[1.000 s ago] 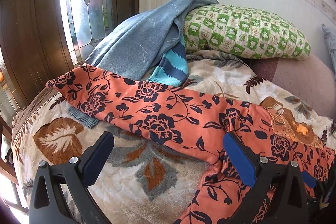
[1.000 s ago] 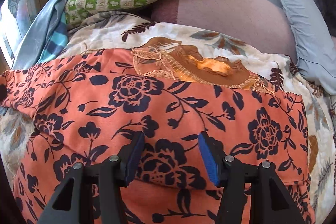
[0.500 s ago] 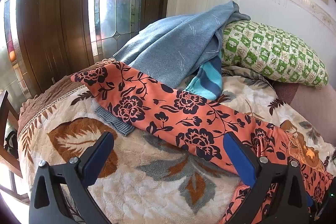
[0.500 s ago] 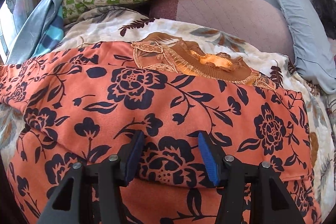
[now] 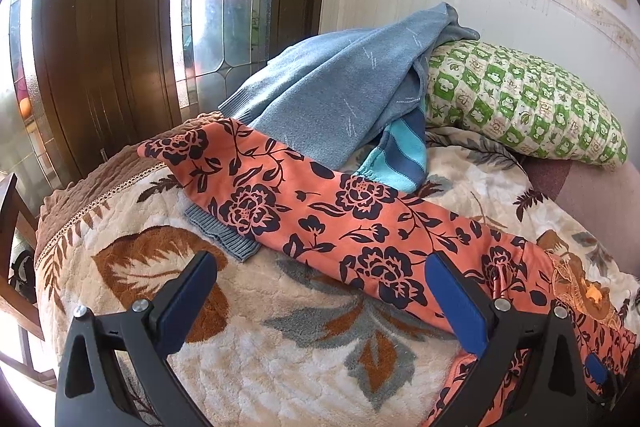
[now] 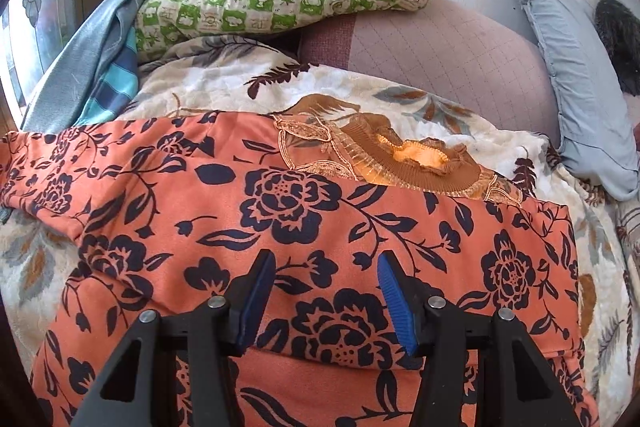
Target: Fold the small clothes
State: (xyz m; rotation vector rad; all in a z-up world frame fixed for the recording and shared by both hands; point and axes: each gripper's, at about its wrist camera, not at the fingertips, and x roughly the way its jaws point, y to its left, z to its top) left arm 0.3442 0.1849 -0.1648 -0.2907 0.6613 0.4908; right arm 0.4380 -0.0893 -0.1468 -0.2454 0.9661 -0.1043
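Both jaws parted, right gripper [image 6: 326, 291] over floral top [image 6: 280, 195]

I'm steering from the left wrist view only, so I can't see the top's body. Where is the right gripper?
Observer: The right gripper hangs open over the orange floral top, holding nothing.
Operator: Is the collar in sight?
Observer: Yes, the brown ruffled collar lies ahead of that gripper, toward the pillows.
Operator: Anything past the green pillow?
Observer: A light blue pillow leans at the far right.
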